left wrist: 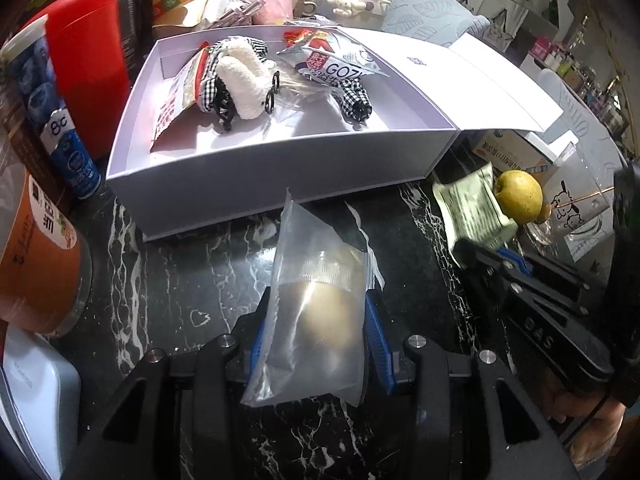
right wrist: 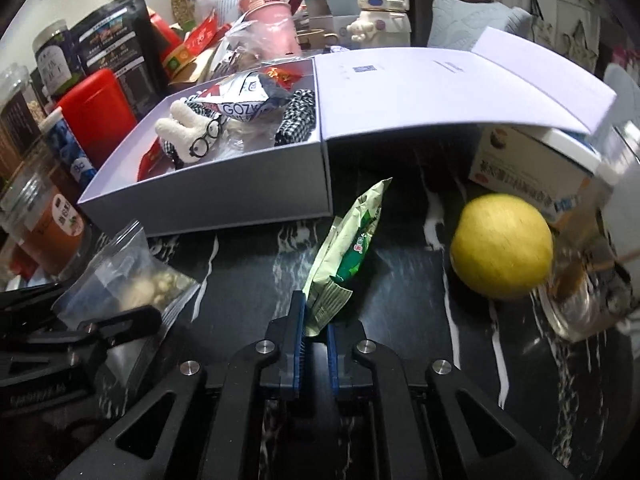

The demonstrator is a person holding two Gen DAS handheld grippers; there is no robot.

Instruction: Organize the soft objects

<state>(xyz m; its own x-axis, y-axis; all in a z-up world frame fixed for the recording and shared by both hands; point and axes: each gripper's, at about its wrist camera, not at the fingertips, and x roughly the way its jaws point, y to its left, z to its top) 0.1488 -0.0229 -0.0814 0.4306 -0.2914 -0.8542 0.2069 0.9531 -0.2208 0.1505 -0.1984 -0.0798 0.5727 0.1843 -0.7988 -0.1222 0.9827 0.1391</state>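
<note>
My left gripper (left wrist: 318,320) is shut on a clear plastic bag (left wrist: 316,312) with pale contents and holds it over the dark marble table, in front of the open white box (left wrist: 260,164). The bag also shows in the right wrist view (right wrist: 132,284). My right gripper (right wrist: 316,320) is shut on a light green snack packet (right wrist: 348,248), which stands tilted up toward the box (right wrist: 208,192). The packet shows at the right of the left wrist view (left wrist: 472,208). The box holds a white plush with glasses (left wrist: 244,80), a silver snack bag (left wrist: 336,64) and checked fabric pieces.
A yellow-green fruit (right wrist: 502,246) lies on the table right of the packet, beside a glass and a carton (right wrist: 532,176). The box lid (right wrist: 440,92) lies open to the right. A red canister (left wrist: 90,52), jars and packages crowd the left and back.
</note>
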